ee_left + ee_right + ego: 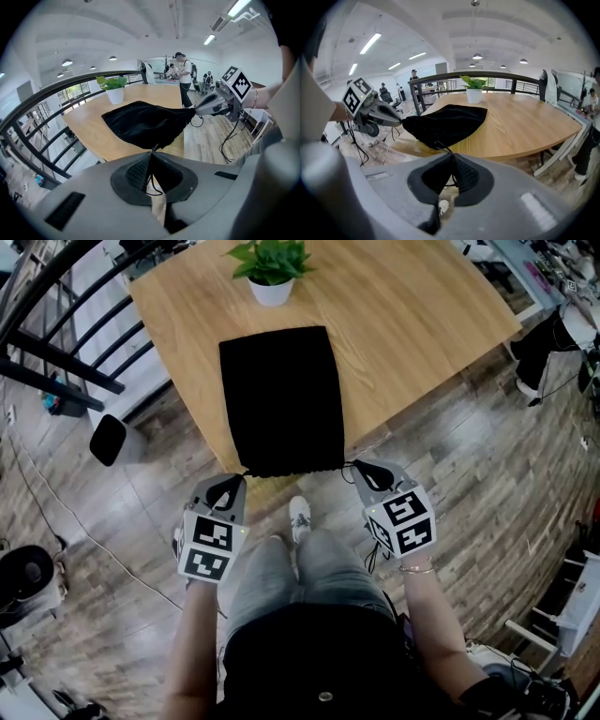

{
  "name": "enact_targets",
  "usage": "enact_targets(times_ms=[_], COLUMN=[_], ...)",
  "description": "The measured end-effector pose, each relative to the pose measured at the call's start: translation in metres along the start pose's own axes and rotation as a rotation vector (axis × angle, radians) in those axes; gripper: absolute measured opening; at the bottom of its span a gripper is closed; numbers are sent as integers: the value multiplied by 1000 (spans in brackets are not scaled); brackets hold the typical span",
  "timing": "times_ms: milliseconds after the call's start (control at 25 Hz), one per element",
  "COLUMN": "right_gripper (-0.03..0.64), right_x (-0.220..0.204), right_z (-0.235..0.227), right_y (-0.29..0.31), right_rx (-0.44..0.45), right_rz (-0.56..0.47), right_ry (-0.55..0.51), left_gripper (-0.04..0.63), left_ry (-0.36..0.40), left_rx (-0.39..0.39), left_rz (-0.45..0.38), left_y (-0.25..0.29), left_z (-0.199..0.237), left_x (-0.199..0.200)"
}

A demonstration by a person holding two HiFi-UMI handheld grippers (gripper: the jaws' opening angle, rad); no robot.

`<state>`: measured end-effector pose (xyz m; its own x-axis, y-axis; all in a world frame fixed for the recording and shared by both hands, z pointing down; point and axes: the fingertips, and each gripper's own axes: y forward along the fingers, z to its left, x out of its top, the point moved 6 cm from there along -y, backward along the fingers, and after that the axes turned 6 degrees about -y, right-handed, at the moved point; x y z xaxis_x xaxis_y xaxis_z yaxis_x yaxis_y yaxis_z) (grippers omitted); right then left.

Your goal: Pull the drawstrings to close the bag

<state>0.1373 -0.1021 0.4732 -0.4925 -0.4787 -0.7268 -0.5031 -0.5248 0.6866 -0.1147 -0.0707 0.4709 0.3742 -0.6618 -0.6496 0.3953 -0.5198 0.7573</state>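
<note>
Bag: a black fabric drawstring bag [281, 399] is laid flat on the light wooden bench [422, 315] at the centre of the head view. Its gathered mouth is at the bench's lower edge.
Left side: the left tool [228, 482] is held just below the bag's lower left corner. Its jaws are pressed together on the left black drawstring [154, 149], which is led up to the bag.
Right side: the right tool [359, 468] is held just beside the bag's lower right corner. Its jaws are pinched shut on the right black drawstring [442, 146].
Background: a green plant in a white pot [272, 287] is set at the top of the frame, just beyond the bag. A plank floor [487, 456] is seen around the bench.
</note>
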Motion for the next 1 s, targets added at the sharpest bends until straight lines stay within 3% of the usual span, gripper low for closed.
enact_targets(times_ms=[160, 360, 1000], right_gripper=[2, 0, 0], right_x=[9, 22, 51], right_z=[-3, -8, -12], right_y=[-11, -23, -56], right_rx=[-5, -18, -85], right_rz=[-50, -101, -195], right_ry=[109, 160, 163], left_gripper=[20, 20, 20], left_ry=[5, -9, -50], left_rx=[15, 35, 91], left_rz=[-39, -101, -262], left_y=[-13, -29, -68], left_z=[4, 11, 25], left_x=[10, 22, 42])
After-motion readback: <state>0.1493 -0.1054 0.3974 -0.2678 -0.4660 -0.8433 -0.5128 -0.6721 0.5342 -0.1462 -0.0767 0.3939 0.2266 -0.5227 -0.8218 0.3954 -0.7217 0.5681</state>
